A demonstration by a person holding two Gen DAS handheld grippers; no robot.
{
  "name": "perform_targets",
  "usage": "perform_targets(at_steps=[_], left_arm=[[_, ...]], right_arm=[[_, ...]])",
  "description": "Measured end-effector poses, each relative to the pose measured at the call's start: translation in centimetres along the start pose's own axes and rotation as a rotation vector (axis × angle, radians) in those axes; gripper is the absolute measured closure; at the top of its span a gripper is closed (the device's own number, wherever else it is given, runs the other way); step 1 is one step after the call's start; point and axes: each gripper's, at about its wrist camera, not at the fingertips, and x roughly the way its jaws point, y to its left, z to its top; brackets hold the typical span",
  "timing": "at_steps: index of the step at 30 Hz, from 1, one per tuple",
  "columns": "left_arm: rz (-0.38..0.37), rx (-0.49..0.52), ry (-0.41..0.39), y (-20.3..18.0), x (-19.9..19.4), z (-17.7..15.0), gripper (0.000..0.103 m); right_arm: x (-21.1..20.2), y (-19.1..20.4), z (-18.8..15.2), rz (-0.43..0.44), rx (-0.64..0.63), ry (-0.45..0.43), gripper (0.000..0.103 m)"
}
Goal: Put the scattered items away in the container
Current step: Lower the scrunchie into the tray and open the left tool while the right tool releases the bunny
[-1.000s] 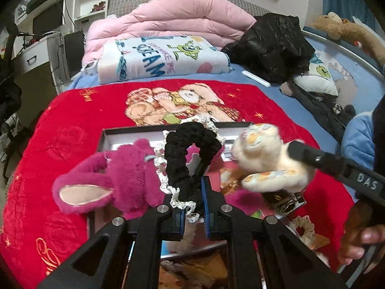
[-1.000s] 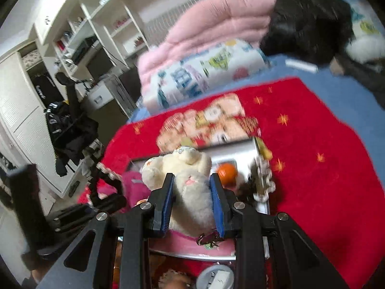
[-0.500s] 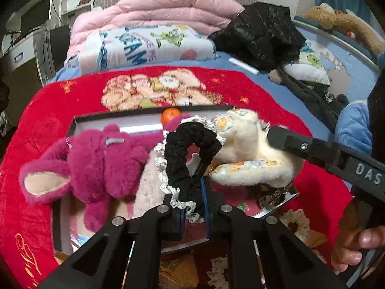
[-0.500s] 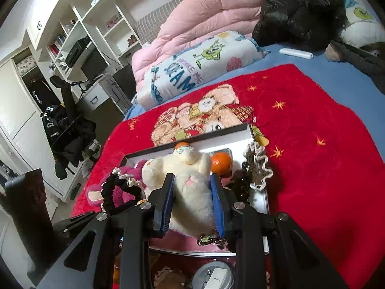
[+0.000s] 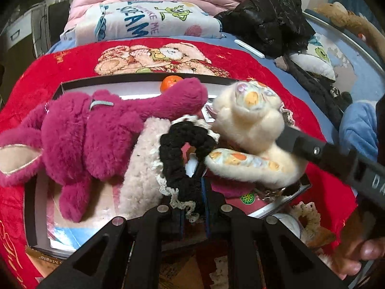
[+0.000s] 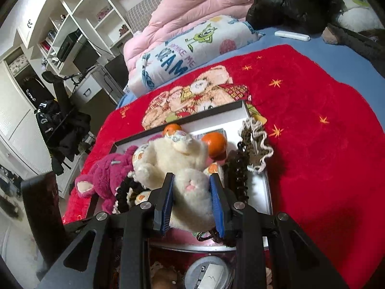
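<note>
Left gripper (image 5: pixel 192 207) pinches the black scrunchie (image 5: pixel 185 149) and right gripper (image 6: pixel 191 204) clamps the cream plush (image 6: pixel 178 168), both directly over the tray (image 6: pixel 216 114), release downward.

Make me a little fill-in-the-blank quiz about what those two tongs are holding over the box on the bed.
1. The left tongs are shut on a black ____ with a lace edge.
2. The right tongs grip a ____-coloured plush toy.
3. Lying in the box is a big magenta plush, and behind it sits an ____ fruit.
4. The box rests on a ____ blanket.

Missing words: scrunchie; cream; orange; red
</note>
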Motion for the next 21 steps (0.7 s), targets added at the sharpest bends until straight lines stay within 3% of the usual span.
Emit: perform_targets(at_steps=[8,17,21], left_arm=[[-0.005,-0.021,0.001,0.4,0.5,0.4,0.091],[0.039,0.002,0.003,0.0,0.2,0.3,0.091],[0.066,0.013,0.009,-0.2,0.2,0.4,0.083]], right_arm=[[1.0,0.6,-0.7,-0.010,-0.021,0.026,0.075],[1.2,0.7,-0.9,-0.017,-0.024,0.038,0.075],[1.2,1.0,-0.8,-0.023,-0.036,0.040,0.072]])
